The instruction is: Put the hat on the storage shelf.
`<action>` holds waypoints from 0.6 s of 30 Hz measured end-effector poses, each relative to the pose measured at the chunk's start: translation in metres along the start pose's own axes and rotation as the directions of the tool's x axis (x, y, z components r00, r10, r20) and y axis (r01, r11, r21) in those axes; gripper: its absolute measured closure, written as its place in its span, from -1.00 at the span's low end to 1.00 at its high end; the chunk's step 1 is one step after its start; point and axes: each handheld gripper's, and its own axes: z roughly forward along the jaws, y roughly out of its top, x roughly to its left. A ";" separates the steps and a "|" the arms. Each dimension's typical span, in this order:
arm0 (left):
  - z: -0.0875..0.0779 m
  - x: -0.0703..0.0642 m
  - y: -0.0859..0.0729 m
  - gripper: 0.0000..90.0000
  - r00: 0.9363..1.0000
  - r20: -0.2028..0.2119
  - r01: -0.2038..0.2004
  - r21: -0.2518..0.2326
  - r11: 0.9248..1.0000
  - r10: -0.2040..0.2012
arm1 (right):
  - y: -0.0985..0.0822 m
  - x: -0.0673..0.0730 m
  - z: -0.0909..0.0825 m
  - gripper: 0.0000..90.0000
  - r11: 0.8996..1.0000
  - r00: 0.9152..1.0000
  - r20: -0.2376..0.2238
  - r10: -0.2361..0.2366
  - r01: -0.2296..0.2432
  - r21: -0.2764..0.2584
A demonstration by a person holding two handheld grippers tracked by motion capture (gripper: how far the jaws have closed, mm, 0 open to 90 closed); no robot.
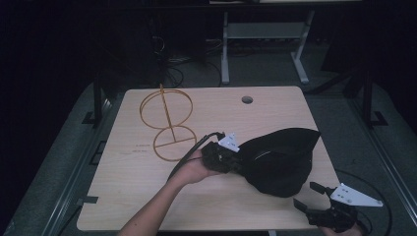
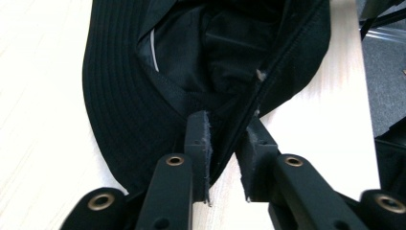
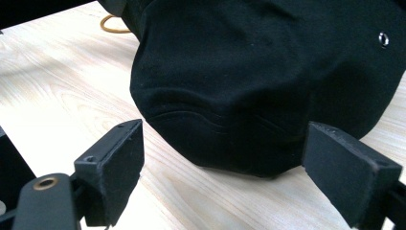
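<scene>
My left gripper [image 2: 225, 158] pinches the black fabric hat's [image 1: 280, 160] brim.
My right gripper [image 3: 225, 163] hovers wide open, empty, near the bench's [image 1: 147, 196] right front corner.

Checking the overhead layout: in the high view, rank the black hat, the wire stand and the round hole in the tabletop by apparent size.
1. black hat
2. wire stand, though it sits farther from the camera, so its rank against the hat is unsure
3. round hole, clearly smallest

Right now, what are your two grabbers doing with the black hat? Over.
Left gripper shut on black hat brim. Right gripper open, jaws wide, near the hat's crown, not touching. Yellow wire stand off to the side, not in the way.
</scene>
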 end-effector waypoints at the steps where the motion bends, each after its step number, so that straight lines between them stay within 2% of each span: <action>1: -0.001 -0.001 0.001 0.72 1.000 0.001 -0.006 -0.002 1.000 0.006 | 0.000 0.000 0.000 -0.69 1.000 1.000 -0.007 0.003 -0.003 0.000; 6: -0.003 -0.004 0.004 0.81 1.000 0.020 -0.017 -0.017 1.000 0.017 | 0.002 -0.001 0.001 -0.69 1.000 1.000 -0.009 0.005 -0.005 0.009; 9: -0.004 -0.003 0.006 0.85 1.000 0.026 -0.009 -0.021 1.000 0.009 | 0.003 -0.001 0.000 -0.69 1.000 1.000 -0.010 0.006 -0.006 0.009; 12: -0.007 -0.003 0.010 0.90 1.000 0.024 0.009 -0.050 0.999 -0.008 | 0.005 0.001 -0.001 -0.69 1.000 1.000 -0.005 -0.005 0.006 0.007; 18: -0.012 -0.002 0.019 0.90 1.000 0.017 0.024 -0.076 0.997 -0.023 | 0.008 0.003 -0.005 -0.69 1.000 1.000 0.005 -0.018 0.018 0.003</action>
